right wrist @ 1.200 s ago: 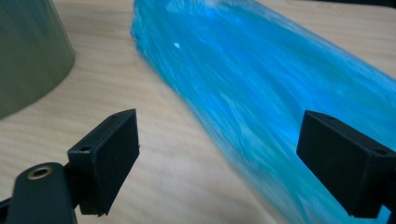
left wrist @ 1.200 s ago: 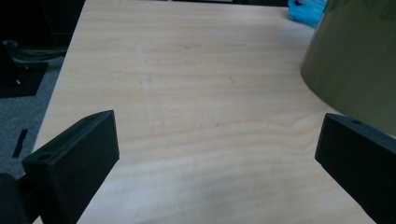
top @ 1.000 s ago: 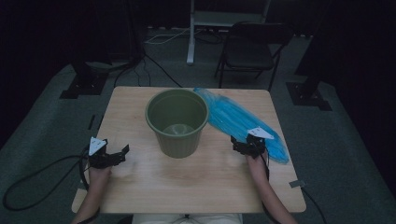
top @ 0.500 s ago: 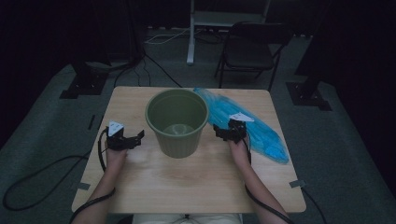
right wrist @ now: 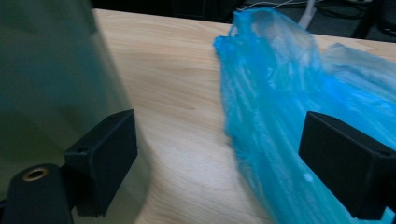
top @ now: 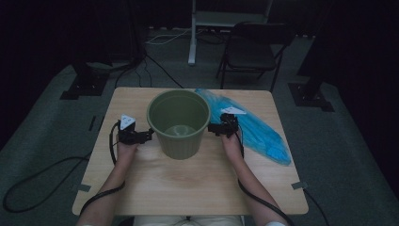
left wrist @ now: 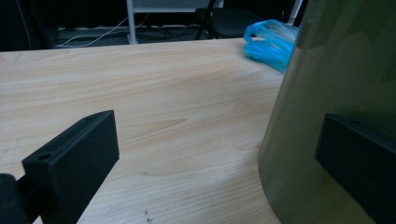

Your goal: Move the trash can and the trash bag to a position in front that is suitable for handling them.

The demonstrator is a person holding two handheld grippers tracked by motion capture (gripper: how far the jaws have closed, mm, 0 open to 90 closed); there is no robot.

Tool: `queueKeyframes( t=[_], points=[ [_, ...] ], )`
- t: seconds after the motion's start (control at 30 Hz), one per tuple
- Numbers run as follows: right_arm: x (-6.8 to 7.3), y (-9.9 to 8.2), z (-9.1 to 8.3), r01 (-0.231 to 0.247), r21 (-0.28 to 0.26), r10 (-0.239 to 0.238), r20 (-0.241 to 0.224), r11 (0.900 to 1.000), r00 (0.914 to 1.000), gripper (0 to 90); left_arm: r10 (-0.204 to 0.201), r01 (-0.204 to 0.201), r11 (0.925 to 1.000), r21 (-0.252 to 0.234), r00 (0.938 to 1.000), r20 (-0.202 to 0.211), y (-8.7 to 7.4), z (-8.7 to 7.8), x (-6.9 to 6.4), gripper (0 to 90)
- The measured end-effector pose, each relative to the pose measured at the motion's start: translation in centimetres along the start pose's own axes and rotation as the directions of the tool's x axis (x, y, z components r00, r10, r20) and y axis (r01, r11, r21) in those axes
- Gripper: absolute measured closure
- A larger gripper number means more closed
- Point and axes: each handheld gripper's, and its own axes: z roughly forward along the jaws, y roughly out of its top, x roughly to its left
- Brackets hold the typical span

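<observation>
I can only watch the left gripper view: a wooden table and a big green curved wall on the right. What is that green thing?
Observer: The high view shows a round green bucket, standing upright mid-table with its top open.
Operator: Is the other hand anywhere near it?
Observer: Yes. The right hand-held gripper is at the bucket's opposite side, with its jaws open.
Operator: And the blue stuff far off?
Observer: That is a blue plastic bag. It lies flat on the table beside the bucket and stretches toward the right edge. In the right gripper view, one jaw is in front of the bag and the other is by the bucket wall.
</observation>
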Motion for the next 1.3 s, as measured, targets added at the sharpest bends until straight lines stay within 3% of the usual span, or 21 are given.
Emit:
queueKeyframes(
  t=[0.27,0.43,0.97,1.3],
  points=[
    [-0.2,-0.5,-0.4,-0.009,0.004,0.009,-0.028,0.9999,0.9996,11.9,0.016,-0.016,0.9998,0.008,0.9999,0.006,0.0,-0.5,-0.8,0.2],
    [0.1,-1.0,-1.4,0.016,0.001,-0.016,-0.024,0.9999,0.9996,12.5,0.026,-0.026,0.9995,0.019,0.9995,0.02,-0.2,-1.2,-1.4,0.2],
    [1.4,-3.4,-5.1,0.036,0.002,-0.036,-0.052,0.9993,0.998,13.6,0.056,-0.059,0.9973,0.043,0.9968,0.057,-1.7,-4.6,-3.8,0.3],
    [1.8,-4.7,-7.1,0.042,0.0,-0.042,-0.071,0.9991,0.9966,14.0,0.046,-0.052,0.9972,0.054,0.9937,0.102,-2.7,-6.4,-5.1,0.3]
  ],
)
